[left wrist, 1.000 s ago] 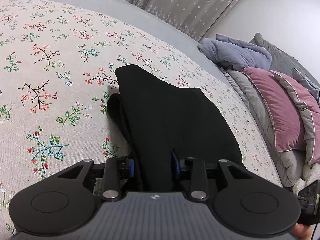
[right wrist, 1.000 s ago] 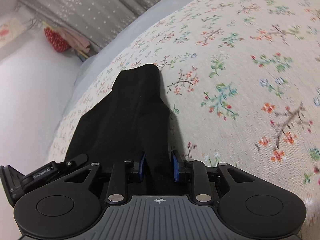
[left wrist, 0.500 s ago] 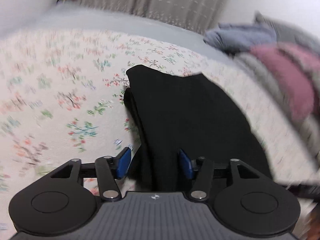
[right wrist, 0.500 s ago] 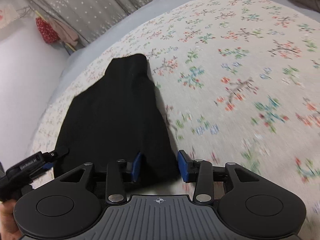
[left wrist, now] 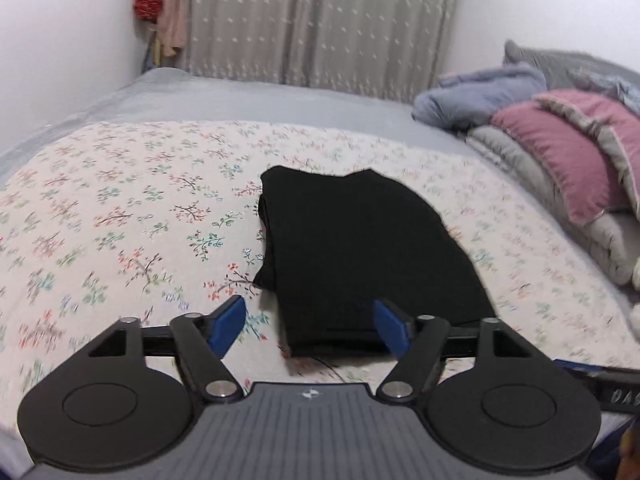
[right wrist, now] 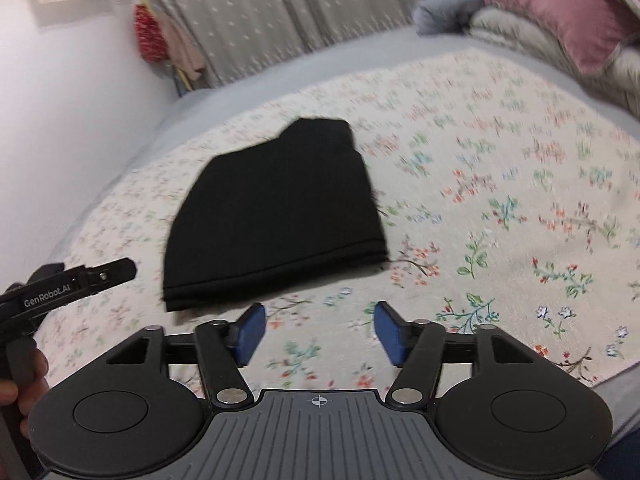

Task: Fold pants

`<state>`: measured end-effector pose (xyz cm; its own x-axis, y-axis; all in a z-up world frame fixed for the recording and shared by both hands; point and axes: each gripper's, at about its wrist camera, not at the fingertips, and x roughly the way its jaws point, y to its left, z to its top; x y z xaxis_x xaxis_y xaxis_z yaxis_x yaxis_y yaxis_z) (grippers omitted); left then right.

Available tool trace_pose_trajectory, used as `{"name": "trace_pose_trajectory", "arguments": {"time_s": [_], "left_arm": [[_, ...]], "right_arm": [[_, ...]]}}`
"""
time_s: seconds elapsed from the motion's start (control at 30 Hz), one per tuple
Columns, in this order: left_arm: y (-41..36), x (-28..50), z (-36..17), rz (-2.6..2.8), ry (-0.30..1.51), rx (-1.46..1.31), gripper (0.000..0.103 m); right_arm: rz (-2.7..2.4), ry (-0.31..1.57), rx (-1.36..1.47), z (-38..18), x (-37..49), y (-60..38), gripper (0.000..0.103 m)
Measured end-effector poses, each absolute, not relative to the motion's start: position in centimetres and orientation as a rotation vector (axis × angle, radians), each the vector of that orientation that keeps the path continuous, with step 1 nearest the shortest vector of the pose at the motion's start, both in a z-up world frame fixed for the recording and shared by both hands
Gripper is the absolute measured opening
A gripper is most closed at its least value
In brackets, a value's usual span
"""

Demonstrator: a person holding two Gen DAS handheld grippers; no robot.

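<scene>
The black pants (left wrist: pixel 360 248) lie folded into a compact bundle on the floral bedspread (left wrist: pixel 120 216). In the left wrist view my left gripper (left wrist: pixel 311 325) hovers just before the bundle's near edge, its jaws opening, blue pads (left wrist: pixel 228 322) apart and off the cloth. In the right wrist view the same pants (right wrist: pixel 276 212) lie ahead and to the left. My right gripper (right wrist: pixel 318 332) is pulled back over bare bedspread, its jaws opening with nothing between them. The left gripper's body (right wrist: pixel 60 288) and a hand (right wrist: pixel 16 380) show at that view's left edge.
Pink and grey pillows and blankets (left wrist: pixel 560 160) are piled at the right side of the bed. A grey curtain (left wrist: pixel 312 20) hangs behind the bed, with red and pink items (left wrist: pixel 158 4) hanging by the white wall. The floral cover (right wrist: pixel 500 208) stretches right of the pants.
Both grippers let go of the black pants, opened wide and drew back and up. The folded bundle now lies free on the bedspread, farther from both cameras.
</scene>
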<state>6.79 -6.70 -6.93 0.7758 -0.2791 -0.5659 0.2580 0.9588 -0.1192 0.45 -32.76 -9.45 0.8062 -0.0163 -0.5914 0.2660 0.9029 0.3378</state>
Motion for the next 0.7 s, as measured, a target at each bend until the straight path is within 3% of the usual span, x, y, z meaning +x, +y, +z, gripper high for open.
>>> {"name": "trace_pose_trajectory", "arguments": {"time_s": [0.17,0.37,0.7], "left_arm": [[-7.5,4.5,-6.7,-0.247,0.596,-0.05,0.099],[-7.2,2.1,-6.3,-0.218,0.56,0.006,0.102],[-5.6,-0.5,-4.4,-0.222,0.495,-0.007,0.102]], "right_arm": [[-0.173,0.574,0.336,-7.4,-2.0,-30.3,0.076],[-0.172,0.51,0.237,-5.1,-4.8,-27.6,0.094],[-0.206,0.46,0.159,-2.9,-6.4,-25.0,0.103]]}}
